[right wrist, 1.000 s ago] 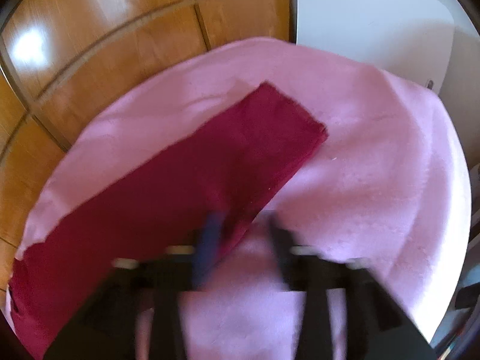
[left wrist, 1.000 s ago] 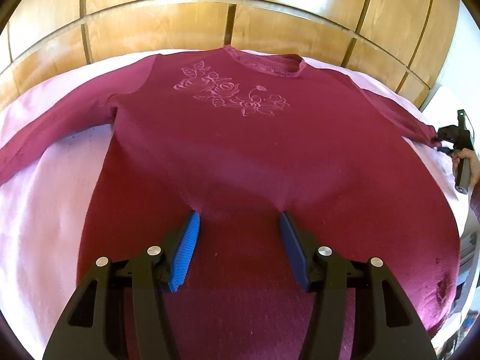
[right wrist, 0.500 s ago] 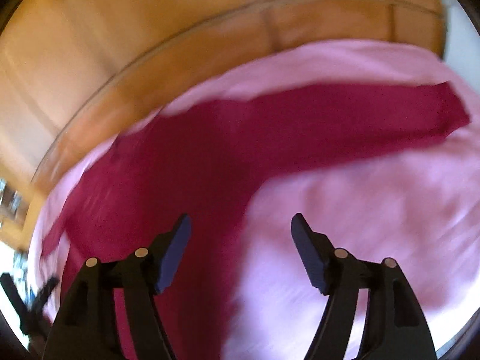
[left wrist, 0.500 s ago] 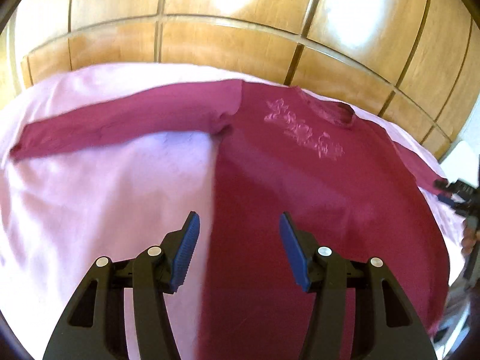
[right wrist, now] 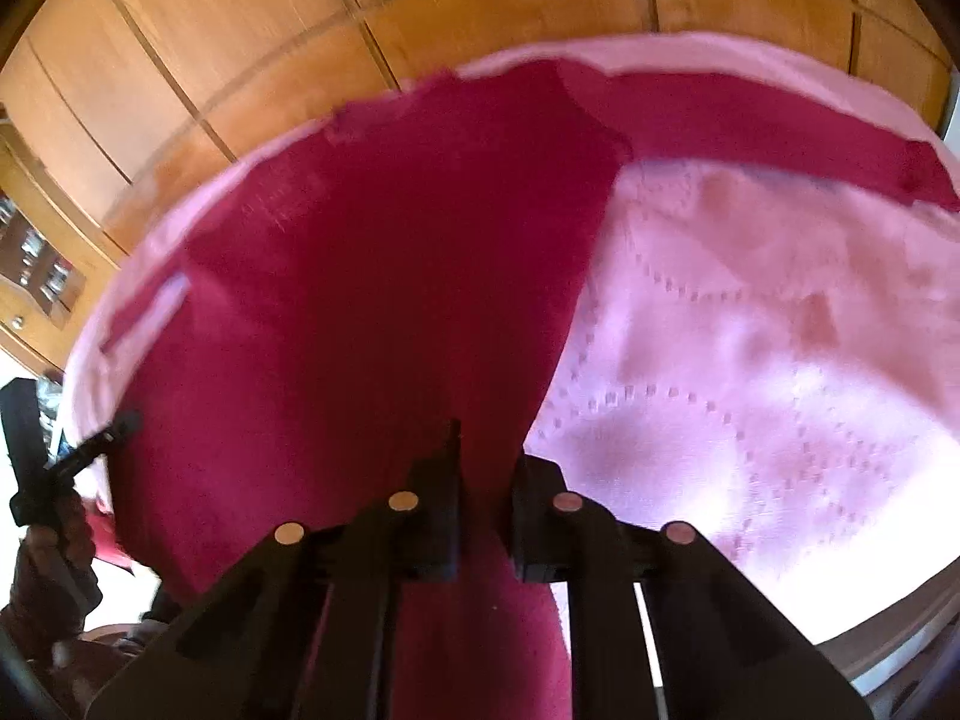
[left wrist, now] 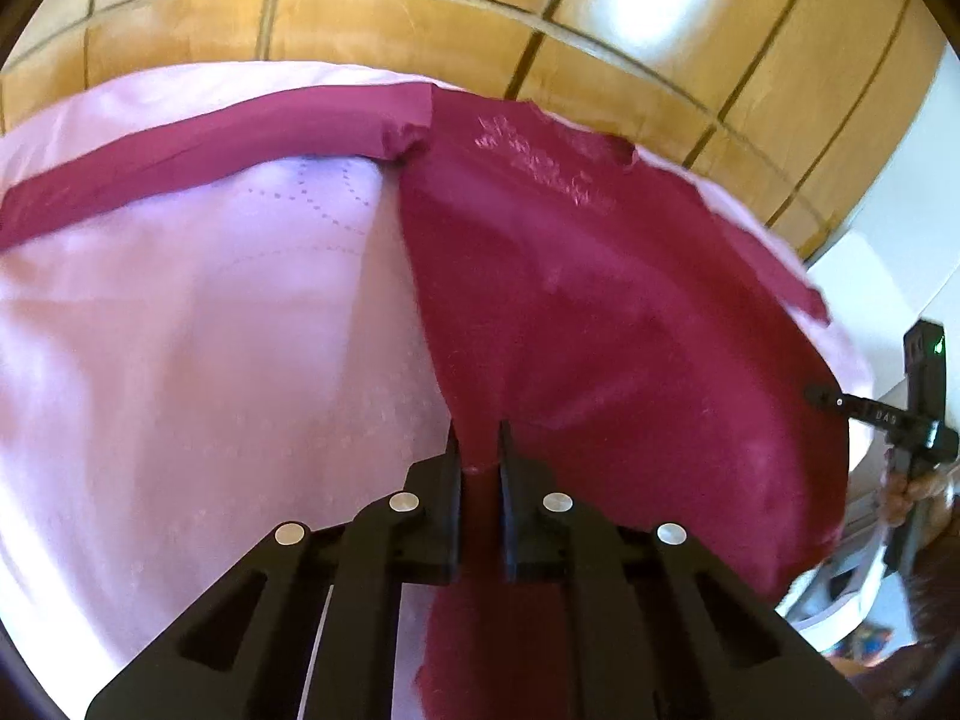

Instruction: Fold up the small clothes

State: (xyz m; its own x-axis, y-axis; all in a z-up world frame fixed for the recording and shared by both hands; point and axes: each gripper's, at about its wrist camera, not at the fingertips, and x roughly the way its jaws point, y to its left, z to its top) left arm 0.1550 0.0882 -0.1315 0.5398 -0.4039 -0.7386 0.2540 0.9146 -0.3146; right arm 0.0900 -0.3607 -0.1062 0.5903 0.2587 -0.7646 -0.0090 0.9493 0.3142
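Note:
A maroon long-sleeved sweater (left wrist: 600,300) with a flower motif on its chest lies spread flat on a pink cloth (left wrist: 210,330). One sleeve (left wrist: 210,144) stretches out to the left. My left gripper (left wrist: 480,444) is closing at the sweater's left side edge near the hem, and a ridge of maroon fabric is pinched between its pads. In the right wrist view the sweater (right wrist: 360,270) fills the left half, with its other sleeve (right wrist: 750,120) reaching right. My right gripper (right wrist: 486,450) is closing on the sweater's right side edge, with fabric held between its pads.
The pink cloth (right wrist: 750,330) covers the work surface, and wooden panels (left wrist: 420,18) lie beyond it. A white surface (left wrist: 870,264) shows at the far right. A hand (left wrist: 906,492) on the other tool appears at the right edge. A wooden cabinet (right wrist: 42,276) stands at the left.
My left gripper slid from the sweater's middle to its left side edge and closed on the fabric. My right gripper swung from the sleeve cuff to the right side edge and closed.

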